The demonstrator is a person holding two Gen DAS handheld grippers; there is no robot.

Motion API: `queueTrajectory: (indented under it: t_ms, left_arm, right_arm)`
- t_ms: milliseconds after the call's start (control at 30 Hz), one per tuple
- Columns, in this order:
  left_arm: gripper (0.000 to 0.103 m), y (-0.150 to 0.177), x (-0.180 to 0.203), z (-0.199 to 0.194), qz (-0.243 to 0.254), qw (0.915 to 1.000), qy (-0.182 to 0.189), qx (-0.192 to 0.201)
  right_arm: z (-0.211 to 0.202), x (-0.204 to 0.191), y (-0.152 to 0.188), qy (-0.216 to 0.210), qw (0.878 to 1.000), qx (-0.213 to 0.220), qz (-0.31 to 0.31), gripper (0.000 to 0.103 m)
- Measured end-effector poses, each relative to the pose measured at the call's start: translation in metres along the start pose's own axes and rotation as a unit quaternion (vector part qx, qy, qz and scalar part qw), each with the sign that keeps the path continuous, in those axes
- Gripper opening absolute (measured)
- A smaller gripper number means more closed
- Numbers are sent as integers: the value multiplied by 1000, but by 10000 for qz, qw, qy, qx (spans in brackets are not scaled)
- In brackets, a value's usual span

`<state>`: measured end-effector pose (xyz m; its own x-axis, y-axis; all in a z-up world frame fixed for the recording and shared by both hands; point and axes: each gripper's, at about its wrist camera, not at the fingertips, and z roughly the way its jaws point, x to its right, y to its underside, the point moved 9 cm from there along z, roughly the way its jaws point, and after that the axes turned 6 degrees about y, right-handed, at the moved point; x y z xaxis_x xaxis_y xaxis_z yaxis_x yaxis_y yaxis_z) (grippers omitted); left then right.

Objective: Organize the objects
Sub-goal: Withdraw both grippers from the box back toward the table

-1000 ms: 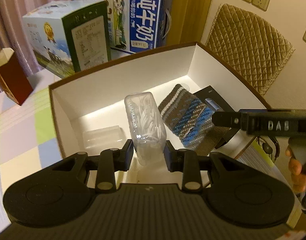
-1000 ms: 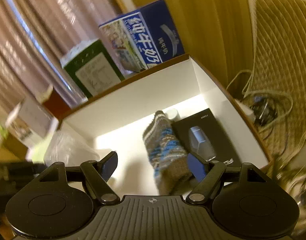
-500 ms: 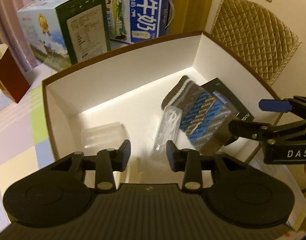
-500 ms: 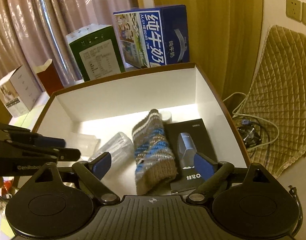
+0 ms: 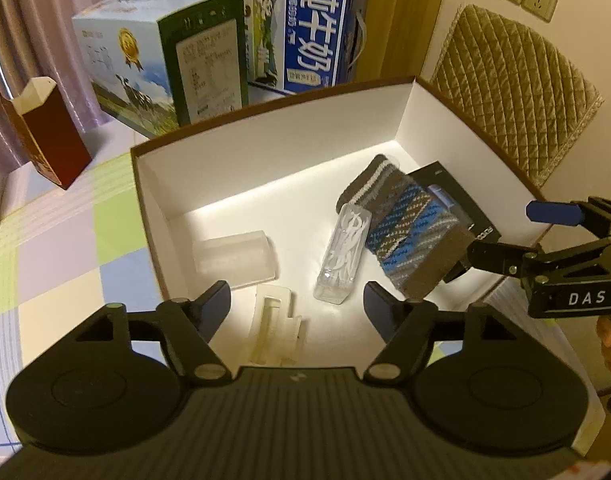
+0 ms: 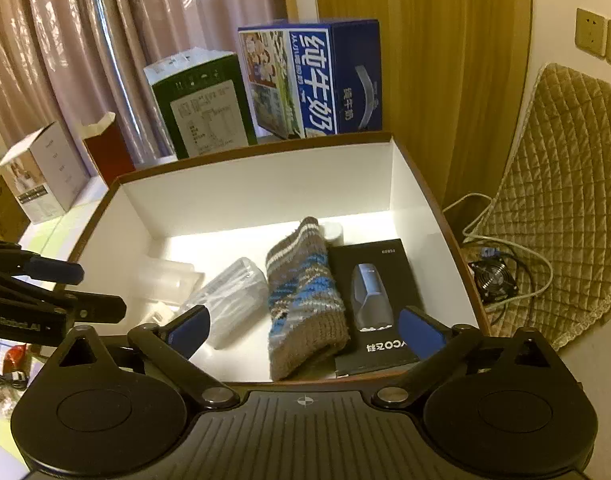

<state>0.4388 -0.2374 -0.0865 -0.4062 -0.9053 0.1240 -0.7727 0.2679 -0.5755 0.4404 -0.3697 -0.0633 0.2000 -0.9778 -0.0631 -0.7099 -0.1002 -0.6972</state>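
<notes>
1. Inside the white box (image 5: 265, 152), far left: one frosted container (image 5: 234, 258) lies on its side near the left wall, with one cream plastic insert (image 5: 275, 322) beside it; the floor at the back is bare.
2. Centre: one clear swab case (image 5: 342, 254) lies flat, touching one knitted sock (image 5: 405, 232). One black carton (image 6: 375, 300) lies right of the sock, against the right wall. Judgement: items are packed side by side to save floor space.
3. Left gripper (image 5: 296, 306): jaws apart, empty, above the box's near edge.
4. Right gripper (image 6: 303, 330): jaws wide apart, empty, above the sock's near end.
</notes>
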Motion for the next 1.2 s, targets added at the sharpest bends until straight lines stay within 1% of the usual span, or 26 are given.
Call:
queueTrajectory:
  t_ms: [33,167,433,633,800,933,1033,1200]
  left_arm:
    - [74,0,1,-3,-14,10000,0,8]
    - [75,3,5,-18,-38,10000,-19,81]
    - [76,10,10,-42,-100,9997,-139,184]
    - [76,20,12,-57,-144,9993,-269,208]
    - [77,29,15,-73,-154,9990,-309,279]
    - [79,37,17,-87,-157,9987,-320,361]
    - [84,46,18,-99,-160,9984,-324,426]
    - [84,65,14,-118,-232,9980,-340,472]
  right_arm:
    - [-2,0,0,-8,10000,14,10,101]
    - [-13,-3,1,-63,10000,70,34,101]
    - [-36,-7,3,-123,9997,181,51,101]
    - [-54,-10,7,-137,9995,274,78,101]
    - [-69,-13,12,-151,9993,319,110,101]
    - [-82,-19,18,-179,9991,358,101,101]
    - [-92,-23,24,-213,9990,382,133,101]
    - [-107,-33,33,-315,9985,405,169,101]
